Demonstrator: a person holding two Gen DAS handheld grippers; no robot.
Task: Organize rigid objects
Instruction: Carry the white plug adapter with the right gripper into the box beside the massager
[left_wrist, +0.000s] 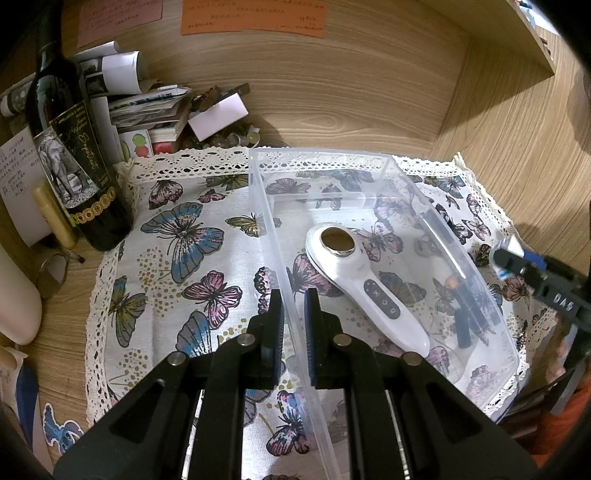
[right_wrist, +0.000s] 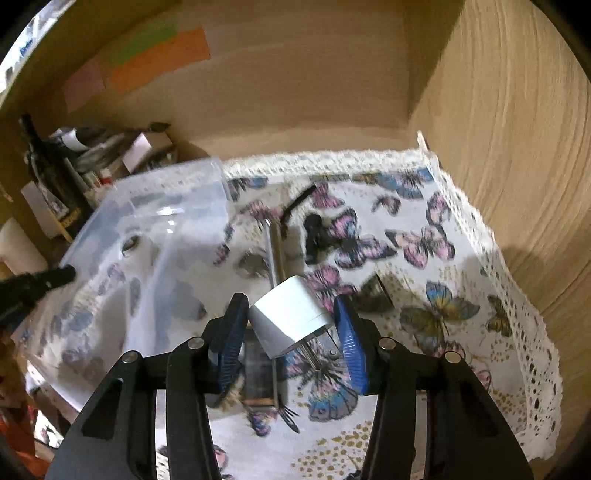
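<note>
Clear plastic forms the box (left_wrist: 369, 206) standing on a butterfly-print cloth (left_wrist: 177, 258) over the wooden bench (left_wrist: 66, 328). Left gripper (left_wrist: 294, 314): jaws pinching the box's near-left wall, one finger outside, one inside. Inside the box a white handheld device (left_wrist: 365, 291) with a round metal disc lies flat, head toward 11 o'clock, handle toward 5 o'clock. A dark slim item lies beside it at 3 o'clock, blurred through the plastic; type cannot be told.

Right gripper (right_wrist: 291, 325): jaws pinching a white plug adapter (right_wrist: 288, 317), tilted, its metal prongs pointing toward 5 o'clock; whether it is clear of the cloth cannot be told. The box sits at 10 o'clock from this gripper. On the cloth beyond the adapter, at 12 o'clock, lie a metal pen (right_wrist: 275, 254), a black hex key (right_wrist: 297, 203) and a small black clip (right_wrist: 314, 236), close together. A small dark square item (right_wrist: 376, 295) lies at 2 o'clock, near the adapter.

In the left wrist view, a dark wine bottle (left_wrist: 74, 162) stands at 10 o'clock off the cloth's corner, with stacked papers (left_wrist: 144, 110) behind it.
</note>
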